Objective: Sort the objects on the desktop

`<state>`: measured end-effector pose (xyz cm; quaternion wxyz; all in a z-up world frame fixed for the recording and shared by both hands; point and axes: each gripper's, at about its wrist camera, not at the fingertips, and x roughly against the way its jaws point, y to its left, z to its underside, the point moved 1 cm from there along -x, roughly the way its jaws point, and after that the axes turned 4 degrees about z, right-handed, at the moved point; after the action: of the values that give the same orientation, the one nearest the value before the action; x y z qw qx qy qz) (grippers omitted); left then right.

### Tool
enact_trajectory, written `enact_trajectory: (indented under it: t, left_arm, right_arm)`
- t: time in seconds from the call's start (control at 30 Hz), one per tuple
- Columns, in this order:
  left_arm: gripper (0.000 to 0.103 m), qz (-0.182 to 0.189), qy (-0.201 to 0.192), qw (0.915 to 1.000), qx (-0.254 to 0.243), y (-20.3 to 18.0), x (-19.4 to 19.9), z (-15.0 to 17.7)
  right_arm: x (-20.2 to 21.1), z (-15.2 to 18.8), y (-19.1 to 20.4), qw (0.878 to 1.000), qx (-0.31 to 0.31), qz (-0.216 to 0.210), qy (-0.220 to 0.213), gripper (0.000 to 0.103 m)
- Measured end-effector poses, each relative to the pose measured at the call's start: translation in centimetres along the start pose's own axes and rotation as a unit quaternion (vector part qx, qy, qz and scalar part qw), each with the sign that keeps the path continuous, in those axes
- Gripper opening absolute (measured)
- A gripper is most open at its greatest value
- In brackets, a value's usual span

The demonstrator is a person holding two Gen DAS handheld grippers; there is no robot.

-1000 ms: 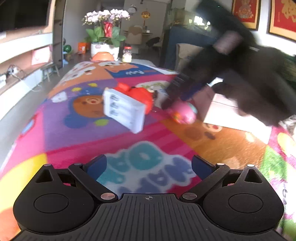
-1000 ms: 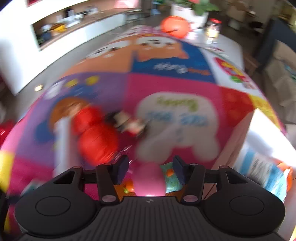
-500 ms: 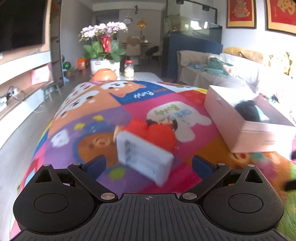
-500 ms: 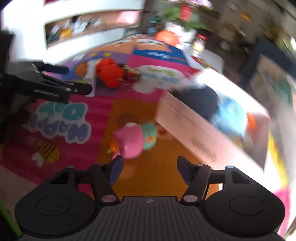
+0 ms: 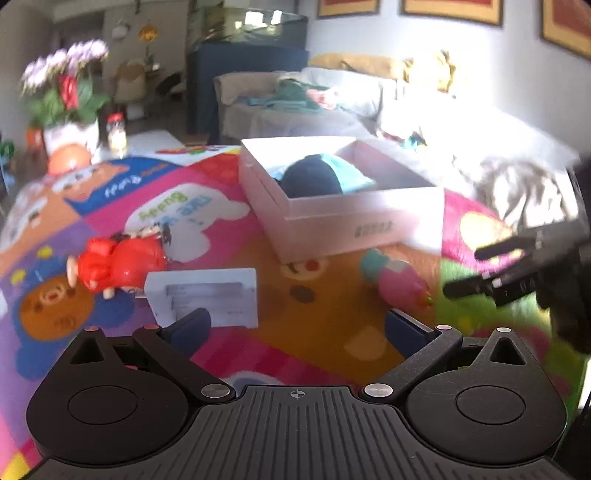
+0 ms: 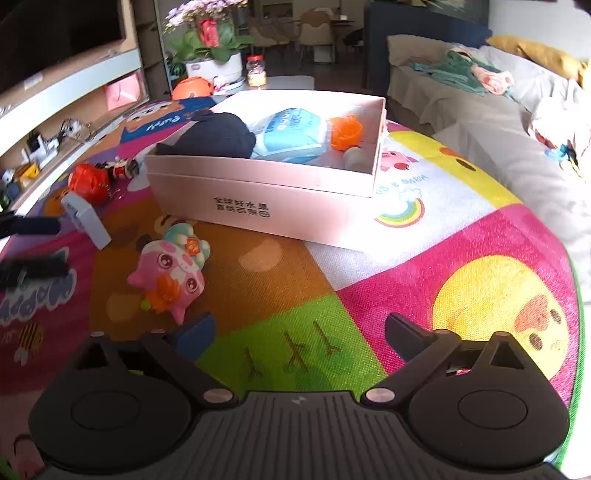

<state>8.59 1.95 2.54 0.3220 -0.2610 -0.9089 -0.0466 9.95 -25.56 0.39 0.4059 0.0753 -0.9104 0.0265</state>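
You see a bright cartoon mat (image 6: 461, 236) spread across the room. Beyond it, a potted orchid (image 6: 210, 33) stands by a jar (image 6: 256, 72) and an orange ball (image 6: 192, 88). A grey sofa (image 6: 480, 110) strewn with clothes (image 6: 458, 72) runs along your right; framed prints (image 5: 450, 9) hang above.

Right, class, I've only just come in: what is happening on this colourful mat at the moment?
A person with two handheld tongs is sorting toys into a pink box. The box already holds a dark bundle, a blue packet and an orange toy. Both the left tongs and right tongs are open and empty. A pink toy, red toy and white block lie on the mat.
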Motion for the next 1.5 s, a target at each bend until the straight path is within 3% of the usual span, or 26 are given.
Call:
enact_trajectory:
  t: [0.1, 0.13, 0.2, 0.3, 0.4, 0.43, 0.47, 0.63, 0.73, 0.83, 0.97, 1.27, 1.5]
  left_arm:
    - [0.103, -0.078, 0.018, 0.9967, -0.013, 0.1, -1.2, 0.0]
    - [0.103, -0.117, 0.025, 0.9928, -0.002, 0.6, -2.0, 0.0]
    - [0.103, -0.148, 0.027, 0.9881, 0.033, 2.1, -2.6, -0.3]
    - [0.103, -0.135, 0.008, 0.9875, 0.081, 3.7, -2.9, -0.6]
    - [0.101, -0.147, -0.001, 0.9844, 0.096, 4.2, -3.5, -1.0]
    - [0.089, -0.147, -0.003, 0.9845, 0.095, 4.1, -3.6, -1.0]
    - [0.083, -0.147, 0.000, 0.9849, 0.092, 4.0, -3.6, -1.1]
    - [0.083, -0.163, 0.019, 0.9849, 0.054, 2.4, -3.1, -1.0]
    - [0.083, -0.153, 0.035, 0.9873, 0.021, 0.8, -1.3, -1.0]
    - [0.083, -0.119, 0.059, 0.9911, -0.003, -0.4, 0.3, -0.8]
    - [0.090, -0.088, 0.077, 0.9931, 0.005, -0.9, -0.1, -0.4]
    - [0.098, -0.044, 0.049, 0.9978, 0.009, -2.2, -0.3, -0.4]
    - [0.100, -0.017, 0.035, 0.9975, 0.059, -2.4, -3.3, -1.5]
  right_arm:
    - [-0.7, 0.2, 0.0, 1.000, -0.015, -0.003, 0.003, 0.101]
    - [-0.9, 0.4, 0.0, 1.000, -0.019, -0.002, 0.005, 0.103]
    - [-0.8, 0.8, 0.1, 1.000, -0.019, 0.002, -0.004, 0.103]
    - [-0.6, 1.4, 0.6, 1.000, -0.005, 0.013, -0.017, 0.103]
    - [-0.8, 2.0, 1.4, 0.999, 0.014, 0.031, -0.037, 0.103]
    - [-0.7, 2.0, 1.4, 0.999, 0.013, 0.031, -0.038, 0.103]
    - [-0.7, 2.0, 1.2, 0.999, 0.011, 0.029, -0.037, 0.103]
    - [-0.6, 2.1, 1.2, 0.999, 0.010, 0.027, -0.039, 0.103]
    - [-0.6, 2.1, 1.3, 0.999, 0.010, 0.027, -0.040, 0.103]
    - [-0.6, 2.1, 1.2, 0.999, 0.010, 0.027, -0.040, 0.103]
    - [-0.6, 2.1, 1.3, 0.999, 0.009, 0.027, -0.040, 0.103]
    - [-0.6, 2.1, 1.2, 0.999, 0.011, 0.022, -0.038, 0.103]
    - [-0.6, 2.2, 1.2, 0.999, 0.010, 0.023, -0.039, 0.103]
